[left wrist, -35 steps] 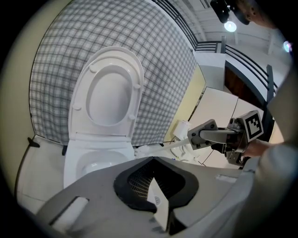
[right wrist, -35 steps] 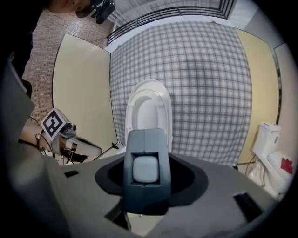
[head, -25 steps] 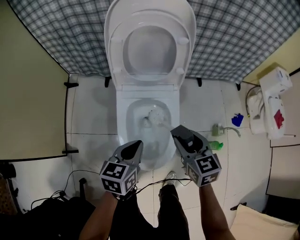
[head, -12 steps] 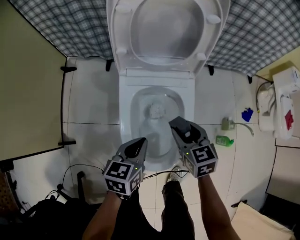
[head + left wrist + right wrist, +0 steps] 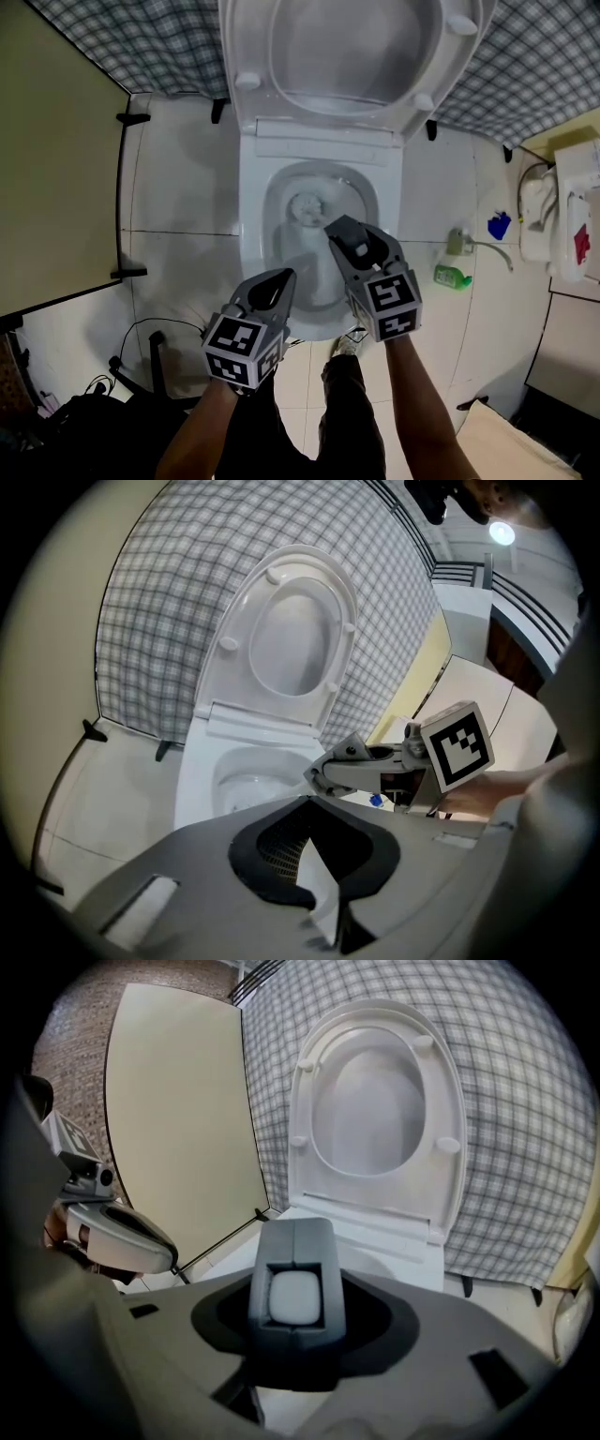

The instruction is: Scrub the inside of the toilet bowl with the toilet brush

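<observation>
**Toilet brush (image 5: 307, 208), one.** The white bristle head lies inside the toilet bowl (image 5: 251, 234), low in the basin towards its back wall. The long axis runs from the right gripper (image 5: 343, 232) forward and down into the bowl, head end pointing away from the person. The right gripper view shows a grey block with a white inset (image 5: 295, 1297) standing upright between the jaws. This appears to be the brush's handle end.

**Grippers, two.** The right one hangs over the bowl's right half. Its fingers stand wide, clamped on either side of that grey block, with the bristle head just beyond the fingertips. The left gripper (image 5: 277, 279) hangs over the bowl's front left rim, well clear of the brush. Its jaws are drawn together to a point and carry nothing.

**Toilet, one.** The seat and lid (image 5: 347, 56) are raised behind the bowl.

**Green bottle (image 5: 453, 277), one.** It lies on its side on the floor tiles to the bowl's right.
</observation>
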### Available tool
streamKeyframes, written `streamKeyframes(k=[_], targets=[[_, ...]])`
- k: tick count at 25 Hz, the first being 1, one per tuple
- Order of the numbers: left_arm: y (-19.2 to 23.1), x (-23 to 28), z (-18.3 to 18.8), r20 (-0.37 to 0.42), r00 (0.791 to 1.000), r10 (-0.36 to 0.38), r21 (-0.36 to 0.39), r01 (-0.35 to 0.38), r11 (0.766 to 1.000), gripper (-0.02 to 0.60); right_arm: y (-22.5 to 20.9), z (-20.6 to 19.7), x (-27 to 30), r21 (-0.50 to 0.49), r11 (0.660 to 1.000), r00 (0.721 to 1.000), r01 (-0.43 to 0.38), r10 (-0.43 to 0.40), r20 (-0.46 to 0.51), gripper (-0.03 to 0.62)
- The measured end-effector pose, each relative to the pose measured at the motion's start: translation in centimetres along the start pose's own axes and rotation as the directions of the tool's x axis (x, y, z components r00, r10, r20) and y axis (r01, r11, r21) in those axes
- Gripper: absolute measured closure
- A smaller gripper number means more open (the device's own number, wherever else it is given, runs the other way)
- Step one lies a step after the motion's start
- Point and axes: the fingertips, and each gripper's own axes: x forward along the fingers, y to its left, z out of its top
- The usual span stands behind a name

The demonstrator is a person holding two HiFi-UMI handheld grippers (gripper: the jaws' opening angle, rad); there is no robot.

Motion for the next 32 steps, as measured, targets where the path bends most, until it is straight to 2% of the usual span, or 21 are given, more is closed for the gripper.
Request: streamKeyframes(k=[5,11,15,20,23,28,32], targets=[[0.8,0.2,-0.1,-0.003,1.000,0.003,-0.009,-0.003,1.000,0.577,0.3,-2.5,2.2,-0.016,1.000,0.998,-0.012,0.011,-0.060,0.376],[0.9,0.5,-0.7,-0.015,1.000,-0.004,-0.017,0.004,1.000,0.577,-0.4,-6.0,4.6,-0.005,1.000,0.993,0.014,-0.014,-0.115,0.376],[1.2,0.5,-1.4,-0.027,1.000,-0.005,-0.022,0.004,1.000,0.577,0.9,-5.1,3.1,-0.002,1.000,0.996,-0.017,0.017,-0.091,0.376],[0.6,0.6,-1.3,-0.033,0.999,-0.022,-0.024,0.021,0.999,0.577,3.8,-3.5,-0.4,-0.069,0.994,0.994,-0.087,0.082,-0.067,0.376],[0.3,0.8,-1.2,-0.032,0.999,-0.027,-0.025,0.026,0.999,0.577,4.2,-4.3,-0.3,-0.065,0.995,0.994,-0.078,0.073,-0.081,0.376],[0.0,1.1,-1.2,-0.021,0.999,-0.033,-0.031,0.032,0.999,0.577,2.3,-6.9,2.2,-0.032,0.999,0.994,-0.037,0.034,-0.106,0.376],[-0.2,1.3,-1.3,-0.019,0.999,-0.042,-0.030,0.041,0.999,0.577,2.5,-6.8,1.7,-0.039,0.997,0.991,-0.061,0.056,-0.124,0.376]])
